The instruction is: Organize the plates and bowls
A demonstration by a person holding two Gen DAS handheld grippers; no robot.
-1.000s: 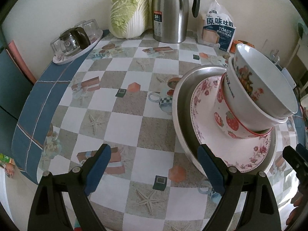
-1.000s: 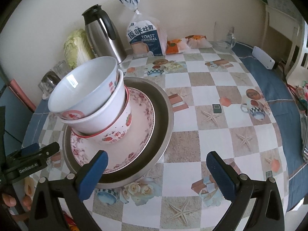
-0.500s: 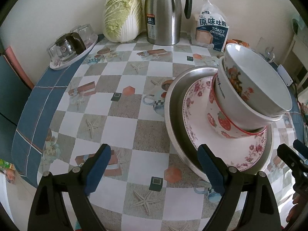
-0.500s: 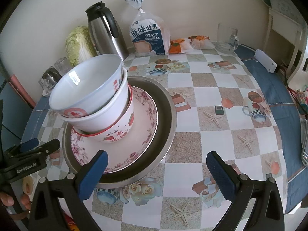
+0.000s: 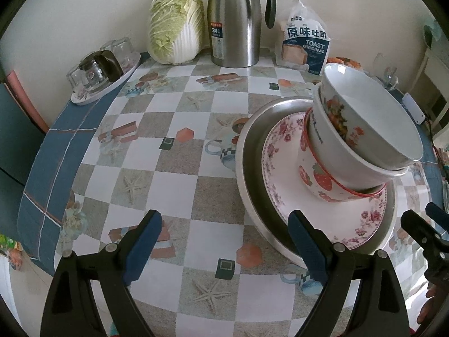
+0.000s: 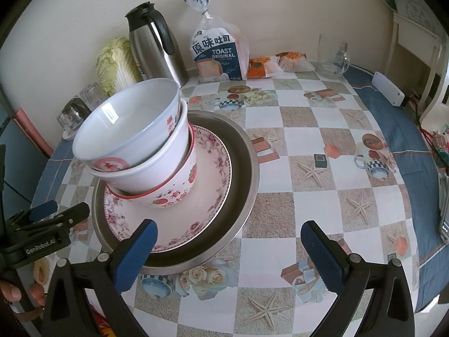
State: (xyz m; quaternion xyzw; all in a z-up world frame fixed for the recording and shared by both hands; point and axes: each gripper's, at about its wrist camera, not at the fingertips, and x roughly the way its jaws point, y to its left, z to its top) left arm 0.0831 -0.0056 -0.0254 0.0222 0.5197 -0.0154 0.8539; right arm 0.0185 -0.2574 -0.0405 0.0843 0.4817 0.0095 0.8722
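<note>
Counter (image 6: 322, 129): checked cloth, round.
Left hand-held gripper (image 5: 224, 241): wide, empty, at near edge.
Right hand-held gripper (image 6: 228, 245): wide, empty.
Plates (image 6: 213, 196): nested, mid-counter.
Bowls (image 6: 146, 154): three stacked, tilted, on plates.
Far edge: flask (image 5: 234, 28), cabbage (image 5: 175, 36), toast (image 5: 306, 45).

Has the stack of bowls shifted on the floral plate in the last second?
No. The stack of bowls leans the same way and sits on the same part of the floral plate, judged against the steel basin rim.

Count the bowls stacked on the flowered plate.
3, nested and leaning: the strawberry bowl sits on the plate, a plain white bowl sits in it, and the top bowl sits in that. Another could be hidden inside.
</note>
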